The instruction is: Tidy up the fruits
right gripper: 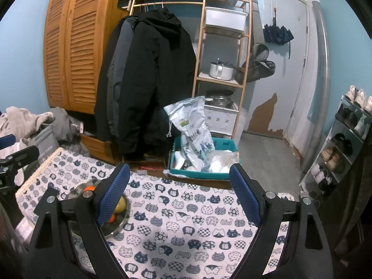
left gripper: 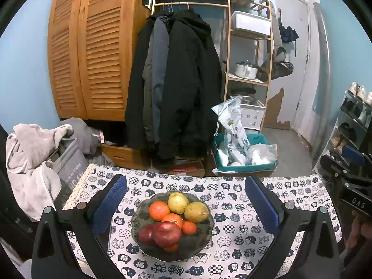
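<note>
Fruits (left gripper: 173,218) lie in a bowl (left gripper: 204,239) on the table (left gripper: 244,239); coats (left gripper: 176,81) hang behind.

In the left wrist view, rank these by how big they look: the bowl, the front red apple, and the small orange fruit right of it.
Largest to smallest:
1. bowl
2. red apple
3. small orange fruit

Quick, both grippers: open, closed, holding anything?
Left gripper: open, empty, above the fruit bowl.
Right gripper: open, empty, over the tablecloth.
</note>
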Action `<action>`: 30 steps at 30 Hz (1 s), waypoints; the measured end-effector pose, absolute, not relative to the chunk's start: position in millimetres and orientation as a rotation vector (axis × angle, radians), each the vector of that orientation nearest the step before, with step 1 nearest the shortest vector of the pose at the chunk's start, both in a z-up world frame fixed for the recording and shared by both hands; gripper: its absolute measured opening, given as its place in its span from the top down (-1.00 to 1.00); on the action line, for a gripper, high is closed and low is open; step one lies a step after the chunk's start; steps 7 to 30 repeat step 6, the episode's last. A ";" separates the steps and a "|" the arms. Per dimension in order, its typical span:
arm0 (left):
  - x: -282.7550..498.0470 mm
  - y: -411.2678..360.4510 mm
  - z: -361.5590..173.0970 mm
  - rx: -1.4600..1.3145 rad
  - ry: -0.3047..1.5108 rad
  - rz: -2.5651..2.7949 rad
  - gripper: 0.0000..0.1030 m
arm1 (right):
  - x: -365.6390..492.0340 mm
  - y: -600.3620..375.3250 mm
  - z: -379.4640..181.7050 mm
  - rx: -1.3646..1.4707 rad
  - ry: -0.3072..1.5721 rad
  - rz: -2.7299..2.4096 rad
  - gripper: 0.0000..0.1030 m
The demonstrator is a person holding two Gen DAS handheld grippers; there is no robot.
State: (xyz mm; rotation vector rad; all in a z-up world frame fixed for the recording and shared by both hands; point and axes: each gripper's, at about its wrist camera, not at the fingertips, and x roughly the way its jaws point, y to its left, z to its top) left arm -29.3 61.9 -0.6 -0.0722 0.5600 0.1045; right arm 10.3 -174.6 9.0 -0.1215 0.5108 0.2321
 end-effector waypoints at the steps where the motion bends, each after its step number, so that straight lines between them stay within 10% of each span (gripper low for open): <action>1: -29.3 61.7 -0.9 -0.072 0.559 0.105 -0.99 | 10.1 -174.5 8.9 -0.122 0.510 0.231 -0.67; 30: -30.3 60.5 -0.9 -0.052 0.548 0.123 -0.99 | 9.8 -174.0 8.5 -0.122 0.509 0.230 -0.67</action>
